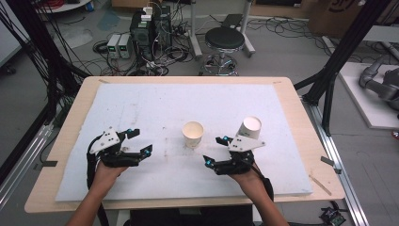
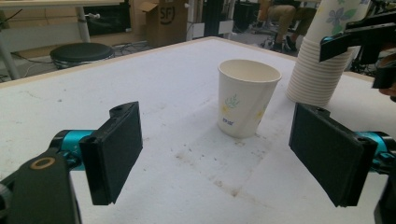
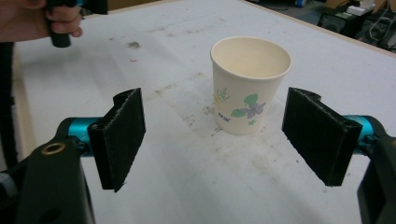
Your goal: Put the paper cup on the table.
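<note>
A single white paper cup (image 1: 193, 133) with a flower print stands upright and empty in the middle of the white mat; it also shows ahead of the jaws as the cup (image 2: 246, 98) and the cup (image 3: 250, 84). A stack of paper cups (image 1: 249, 128) stands upside down to its right, seen as the stack (image 2: 322, 56) in the left gripper view. My left gripper (image 1: 140, 141) is open, left of the single cup, holding nothing. My right gripper (image 1: 214, 150) is open too, just in front of the stack and right of the single cup, holding nothing.
The white foam mat (image 1: 141, 108) covers most of the wooden table (image 1: 301, 122). Beyond the far edge stand a black stool (image 1: 225, 42) and electronics with tangled cables (image 1: 146, 33). Black frame posts (image 1: 339, 61) rise at the right.
</note>
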Demonstrator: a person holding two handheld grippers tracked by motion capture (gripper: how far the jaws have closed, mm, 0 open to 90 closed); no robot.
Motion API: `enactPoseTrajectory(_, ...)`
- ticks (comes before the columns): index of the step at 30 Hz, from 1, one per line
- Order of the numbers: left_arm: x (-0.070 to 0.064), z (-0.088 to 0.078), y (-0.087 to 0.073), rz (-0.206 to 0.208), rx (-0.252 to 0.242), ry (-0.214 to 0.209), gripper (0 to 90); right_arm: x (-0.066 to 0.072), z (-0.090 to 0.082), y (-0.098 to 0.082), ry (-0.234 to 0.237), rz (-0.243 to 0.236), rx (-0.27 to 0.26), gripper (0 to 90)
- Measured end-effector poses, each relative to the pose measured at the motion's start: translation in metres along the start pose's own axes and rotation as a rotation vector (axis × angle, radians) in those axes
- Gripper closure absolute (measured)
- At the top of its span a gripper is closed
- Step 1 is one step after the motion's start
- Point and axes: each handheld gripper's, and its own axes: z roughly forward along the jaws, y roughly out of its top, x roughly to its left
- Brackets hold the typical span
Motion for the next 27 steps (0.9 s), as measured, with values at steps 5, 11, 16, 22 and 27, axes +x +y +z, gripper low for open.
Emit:
enactPoseTrajectory(5,-0.001,0.001,0.001,-0.004,-0.006,0.000,17.2,-0.001,-0.019,-0.007,0.026,-0.025,-0.007,22.3)
enactPoseTrajectory(11,0.000,0.001,0.002,0.002,-0.016,0.037,17.2,-0.002,-0.048,-0.019,0.008,-0.030,-0.023,22.3)
enactPoseTrajectory(16,0.001,0.002,0.004,0.002,-0.034,0.045,17.2,-0.012,-0.072,-0.031,-0.039,-0.006,-0.032,22.4)
enactPoseTrajectory(22,0.000,0.003,0.005,-0.003,-0.050,0.029,17.3,-0.021,-0.093,-0.041,-0.100,-0.005,-0.034,22.7)
enactPoseTrajectory(27,0.000,0.001,0.006,-0.011,-0.073,0.010,17.3,-0.027,-0.108,-0.047,-0.158,0.003,-0.038,23.0)
